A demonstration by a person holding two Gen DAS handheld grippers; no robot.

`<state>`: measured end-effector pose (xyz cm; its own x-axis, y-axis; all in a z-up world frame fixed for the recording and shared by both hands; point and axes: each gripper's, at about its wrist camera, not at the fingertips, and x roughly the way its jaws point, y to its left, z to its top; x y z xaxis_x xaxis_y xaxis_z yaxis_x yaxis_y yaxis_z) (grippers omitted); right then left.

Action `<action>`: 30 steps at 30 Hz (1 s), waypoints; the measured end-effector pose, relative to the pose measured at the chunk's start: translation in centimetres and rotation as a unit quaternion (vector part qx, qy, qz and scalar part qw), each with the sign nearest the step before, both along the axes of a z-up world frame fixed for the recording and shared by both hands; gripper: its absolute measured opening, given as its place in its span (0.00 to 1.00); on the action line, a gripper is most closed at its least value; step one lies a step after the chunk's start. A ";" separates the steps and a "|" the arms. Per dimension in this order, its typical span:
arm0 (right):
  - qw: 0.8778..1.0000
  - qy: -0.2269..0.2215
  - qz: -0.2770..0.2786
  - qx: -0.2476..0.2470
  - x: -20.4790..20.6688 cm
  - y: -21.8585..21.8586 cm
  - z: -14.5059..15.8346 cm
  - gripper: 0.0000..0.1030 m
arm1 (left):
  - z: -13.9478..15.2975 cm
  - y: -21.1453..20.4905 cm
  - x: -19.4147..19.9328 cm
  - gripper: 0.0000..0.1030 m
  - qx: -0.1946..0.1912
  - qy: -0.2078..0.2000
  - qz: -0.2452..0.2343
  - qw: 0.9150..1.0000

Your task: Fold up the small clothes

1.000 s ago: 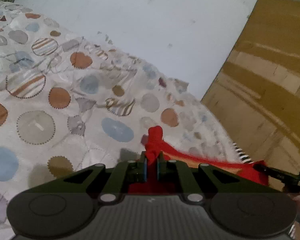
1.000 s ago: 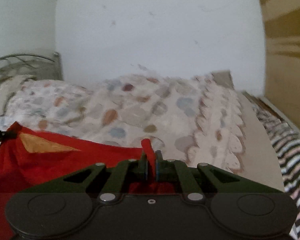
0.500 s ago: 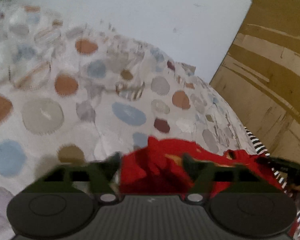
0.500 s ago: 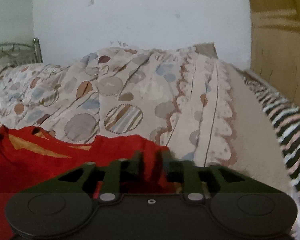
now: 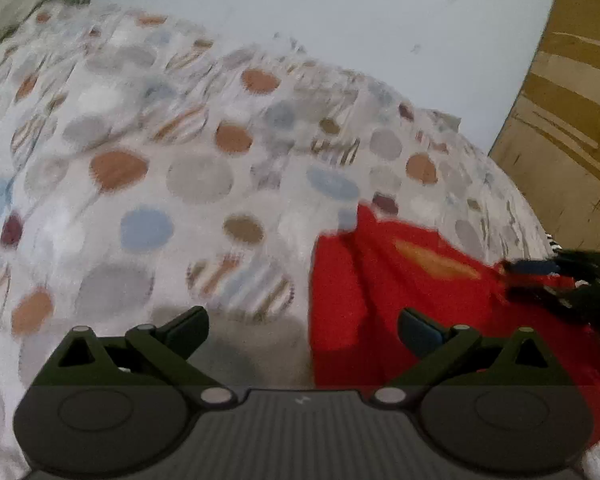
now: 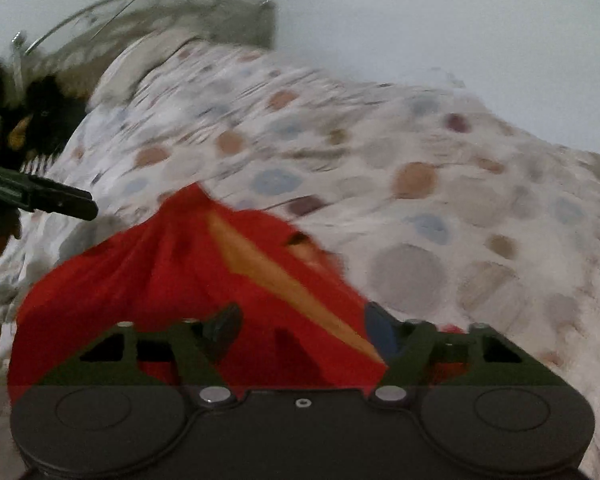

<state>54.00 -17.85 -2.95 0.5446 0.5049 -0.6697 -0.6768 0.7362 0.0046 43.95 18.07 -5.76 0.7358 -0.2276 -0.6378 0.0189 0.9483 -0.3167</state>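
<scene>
A small red garment (image 5: 380, 288) with an orange-yellow patch lies loose on the spotted bedspread (image 5: 160, 184). My left gripper (image 5: 302, 326) is open and empty, with the garment's left edge under its right finger. The garment also shows in the right wrist view (image 6: 172, 276), rumpled, just ahead of my right gripper (image 6: 300, 324), which is open and holds nothing. The right gripper's fingers (image 5: 540, 272) show at the garment's right edge in the left view. One left gripper finger (image 6: 56, 200) shows at far left in the right view.
The bedspread (image 6: 420, 208) covers a bed against a white wall (image 5: 320, 8). A wooden panel (image 5: 572, 112) stands at the right. A metal bed frame (image 6: 112, 12) and a dark object (image 6: 44, 112) are at the far left in the right view.
Both grippers were shut on the red garment a second ago. Both have opened and let it go, and it now lies on the bedspread. Both views are blurred by motion.
</scene>
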 end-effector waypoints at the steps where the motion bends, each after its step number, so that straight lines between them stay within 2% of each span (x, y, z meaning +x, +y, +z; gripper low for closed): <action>1: 1.000 0.010 0.006 -0.003 0.7 0.9 -0.5 0.50 | -0.3 0.3 -0.7 0.99 -0.004 0.008 0.002 1.000; 3: 0.999 0.031 0.022 -0.009 1.9 2.3 -1.5 0.40 | -0.9 0.9 -2.1 0.99 -0.009 0.020 0.011 1.000; 4: 0.999 0.037 0.027 -0.014 2.2 2.8 -1.9 0.28 | -1.1 1.2 -2.8 0.99 -0.011 0.022 0.015 1.000; 5: 0.998 0.040 0.033 -0.020 2.5 3.3 -2.1 0.06 | -1.2 1.6 -3.7 0.99 -0.013 0.023 0.019 0.999; 6: 0.999 0.030 0.033 -0.026 2.2 3.7 -2.1 0.02 | -1.2 1.9 -4.4 0.99 -0.013 0.024 0.021 0.999; 10: 0.999 -0.020 -0.024 -0.040 2.7 4.0 -1.4 0.00 | -1.2 2.9 -7.4 0.99 -0.008 0.019 0.043 0.999; 15: 0.995 -0.032 -0.061 -0.066 3.1 4.1 -2.2 0.00 | -0.6 3.2 -9.1 0.99 -0.020 0.021 0.054 0.998; 17: 0.995 -0.022 -0.072 -0.060 2.9 3.9 -2.4 0.03 | -0.2 3.0 -9.7 0.99 -0.023 0.023 0.054 0.998; 18: 0.995 -0.020 -0.083 -0.057 2.8 3.8 -2.3 0.07 | 0.0 2.9 -10.0 0.99 -0.023 0.022 0.054 0.998; 20: 0.993 -0.025 -0.106 -0.051 2.0 3.5 -1.7 0.32 | 0.7 2.3 -10.5 0.99 -0.023 0.019 0.056 0.998; 21: 0.991 -0.031 -0.120 -0.045 1.5 3.3 -1.2 0.39 | 1.0 2.0 -10.8 0.99 -0.023 0.019 0.055 0.998; 22: 0.990 -0.037 -0.134 -0.036 0.8 2.9 -0.6 0.56 | 1.4 1.6 -10.9 0.99 -0.023 0.022 0.055 0.998; 23: 0.988 -0.042 -0.147 -0.023 0.0 2.5 0.1 0.69 | 1.8 1.3 -11.0 0.99 -0.023 0.025 0.054 0.998; 24: 0.986 -0.046 -0.162 -0.016 -0.8 2.2 0.7 0.73 | 2.1 0.9 -11.2 0.99 -0.025 0.028 0.053 0.998; 26: 0.979 -0.059 -0.193 -0.014 -3.0 1.5 2.0 0.89 | 2.8 0.1 -11.8 0.99 -0.029 0.026 0.050 0.998; 28: 0.972 -0.070 -0.224 -0.012 -5.5 0.8 3.1 0.99 | 3.4 -0.7 -12.5 0.99 -0.035 0.024 0.048 0.998; 30: 0.967 -0.067 -0.245 -0.003 -8.1 -0.2 3.8 0.99 | 3.9 -1.3 -13.3 0.99 -0.041 0.023 0.046 0.998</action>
<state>45.87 -18.03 0.87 0.8003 0.1597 -0.5780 -0.2399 0.9686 -0.0645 30.67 16.77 -1.90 0.7269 -0.2135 -0.6528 -0.0828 0.9163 -0.3919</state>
